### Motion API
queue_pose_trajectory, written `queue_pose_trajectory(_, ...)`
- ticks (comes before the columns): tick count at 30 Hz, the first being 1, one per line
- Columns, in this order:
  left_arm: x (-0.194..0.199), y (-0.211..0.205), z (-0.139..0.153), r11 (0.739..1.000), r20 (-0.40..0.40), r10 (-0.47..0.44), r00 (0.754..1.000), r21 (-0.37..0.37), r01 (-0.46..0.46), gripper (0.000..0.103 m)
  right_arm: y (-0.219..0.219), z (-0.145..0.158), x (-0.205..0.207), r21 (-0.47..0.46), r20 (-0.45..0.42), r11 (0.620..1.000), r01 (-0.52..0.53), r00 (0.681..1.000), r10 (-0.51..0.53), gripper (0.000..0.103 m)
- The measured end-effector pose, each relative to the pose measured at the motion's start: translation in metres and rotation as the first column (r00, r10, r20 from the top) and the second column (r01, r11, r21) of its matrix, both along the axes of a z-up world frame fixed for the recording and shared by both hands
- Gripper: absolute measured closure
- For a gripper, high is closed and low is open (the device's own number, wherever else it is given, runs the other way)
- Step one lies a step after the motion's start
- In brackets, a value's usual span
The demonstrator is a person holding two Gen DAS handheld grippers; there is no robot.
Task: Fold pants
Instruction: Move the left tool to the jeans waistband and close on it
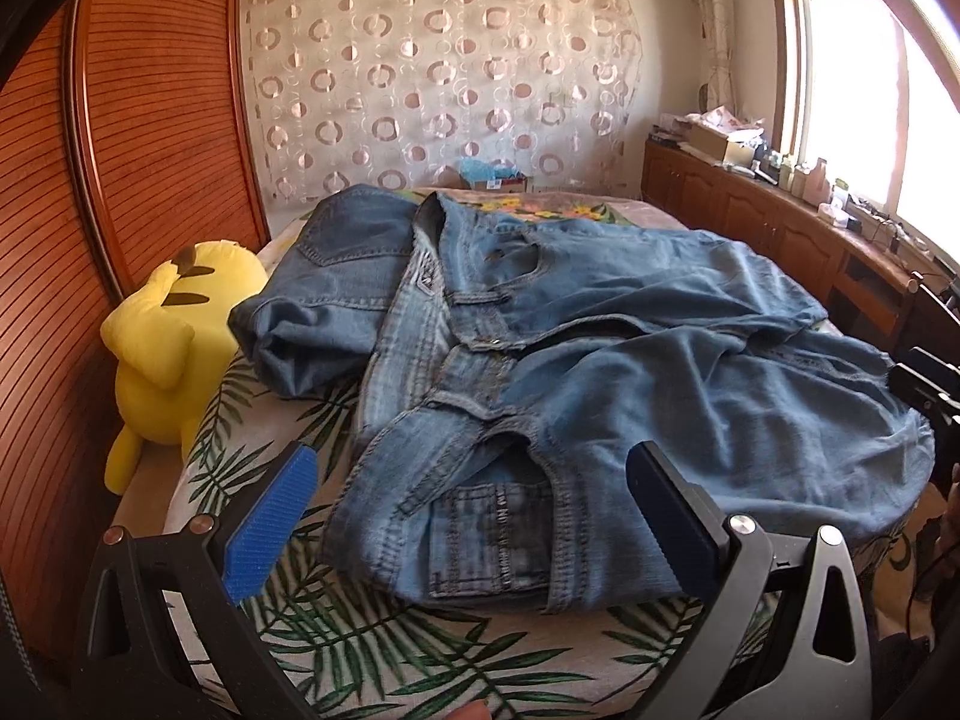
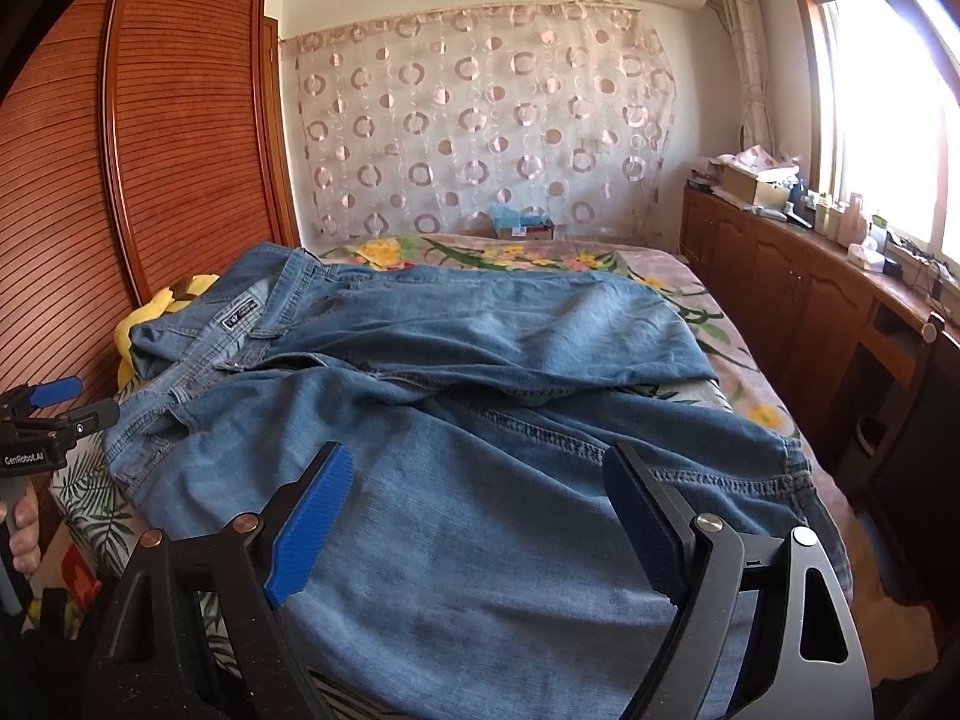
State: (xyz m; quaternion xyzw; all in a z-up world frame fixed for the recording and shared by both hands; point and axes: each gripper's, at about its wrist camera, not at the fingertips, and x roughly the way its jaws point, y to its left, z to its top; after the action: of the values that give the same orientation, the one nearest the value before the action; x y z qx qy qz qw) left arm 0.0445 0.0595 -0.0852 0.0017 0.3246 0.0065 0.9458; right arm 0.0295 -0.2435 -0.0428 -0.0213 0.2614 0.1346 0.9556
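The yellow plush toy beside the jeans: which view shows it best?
Left wrist view: the yellow plush toy shows almost whole, beside the jeans. The right wrist view shows only a yellow sliver behind the waistband.

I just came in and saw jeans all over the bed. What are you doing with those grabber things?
A person holds a grabber in each hand and is about to fold the jeans lying rumpled on the bed. The left gripper hovers by the waistband, the right gripper over a leg. Both have open jaws, holding nothing. A yellow plush toy lies beside the jeans.
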Motion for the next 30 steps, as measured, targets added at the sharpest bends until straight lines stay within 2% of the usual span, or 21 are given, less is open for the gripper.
queue_pose_trajectory(6, 0.005, 0.025, -0.011, 0.999, -0.034, 0.044, 0.998, -0.002, -0.044, 0.0, -0.012, 0.0, 0.0, -0.018, -0.028, 1.0, 0.015, 0.999, -0.016, 0.016)
queue_pose_trajectory(12, 0.01, 0.037, -0.015, 0.999, -0.046, 0.029, 0.998, -0.02, -0.03, 0.002, -0.022, -0.001, 0.003, -0.016, -0.051, 0.999, 0.033, 0.998, -0.034, 0.016)
queue_pose_trajectory(17, 0.02, 0.042, -0.016, 0.998, -0.054, -0.028, 0.998, -0.055, 0.025, 0.017, -0.016, 0.0, 0.004, -0.018, -0.067, 0.999, 0.03, 0.997, -0.031, 0.016)
queue_pose_trajectory(18, 0.023, 0.042, -0.017, 0.997, -0.06, -0.04, 0.997, -0.061, 0.036, 0.025, -0.016, 0.001, 0.003, -0.017, -0.069, 0.999, 0.029, 0.997, -0.03, 0.016)
queue_pose_trajectory(22, 0.035, 0.044, -0.022, 0.996, -0.083, -0.059, 0.995, -0.077, 0.053, 0.043, -0.013, 0.001, 0.001, -0.018, -0.077, 1.0, 0.022, 0.997, -0.024, 0.016)
queue_pose_trajectory(25, 0.041, 0.046, -0.031, 0.997, -0.115, -0.052, 0.992, -0.063, 0.045, 0.049, -0.013, 0.001, 0.001, -0.02, -0.08, 1.0, 0.02, 0.997, -0.021, 0.016)
queue_pose_trajectory(30, 0.041, 0.046, -0.04, 0.996, -0.146, -0.068, 0.987, -0.073, 0.058, 0.053, -0.019, 0.001, -0.001, -0.022, -0.085, 0.999, 0.029, 0.996, -0.03, 0.016)
